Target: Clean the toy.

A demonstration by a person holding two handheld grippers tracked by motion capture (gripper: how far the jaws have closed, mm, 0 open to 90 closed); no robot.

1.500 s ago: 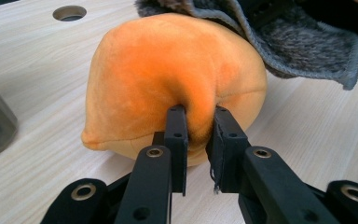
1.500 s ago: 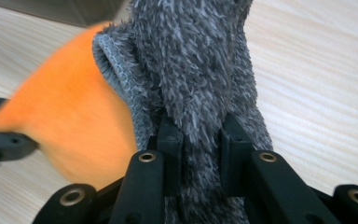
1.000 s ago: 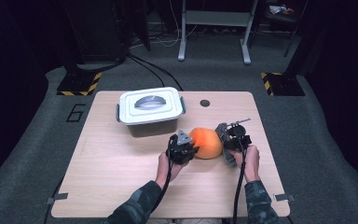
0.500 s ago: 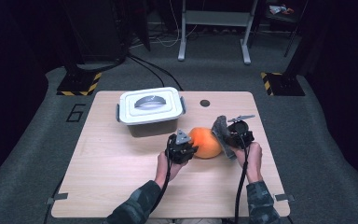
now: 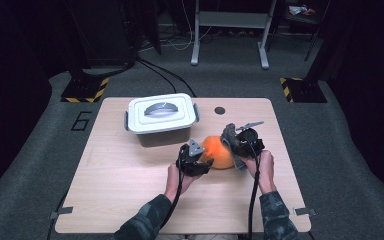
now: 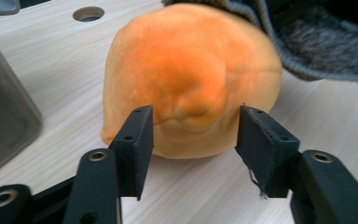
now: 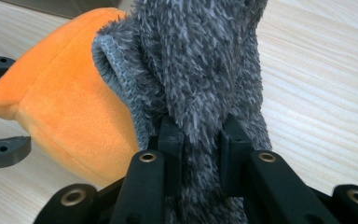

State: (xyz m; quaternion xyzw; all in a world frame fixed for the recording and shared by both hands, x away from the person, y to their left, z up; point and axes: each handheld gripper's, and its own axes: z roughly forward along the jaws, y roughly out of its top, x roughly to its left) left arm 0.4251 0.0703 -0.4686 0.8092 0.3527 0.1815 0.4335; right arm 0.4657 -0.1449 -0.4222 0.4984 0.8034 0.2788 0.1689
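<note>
An orange plush ball point(image 5: 218, 152) point(image 6: 191, 79) lies on the wooden table point(image 5: 120, 190), right of centre. My left gripper point(image 5: 205, 161) point(image 6: 193, 126) is open, its two jaws standing either side of a small nub on the ball's near face without pinching it. A grey fuzzy cloth point(image 7: 205, 70) point(image 6: 317, 42) drapes against the ball's right side. My right gripper point(image 5: 234, 145) point(image 7: 200, 135) is shut on that cloth, which stands up between its jaws. The orange ball point(image 7: 70, 112) lies just left of the cloth in the right gripper view.
A grey bin with a white handled lid point(image 5: 162, 117) point(image 6: 0, 116) stands at the back left of the ball, close to it. A round cable hole point(image 5: 220, 110) point(image 6: 88, 13) lies behind the ball. Dark floor and stands surround the table.
My right gripper has edged slightly left and away with the grey cloth, staying against the ball. The left gripper and ball have hardly moved.
</note>
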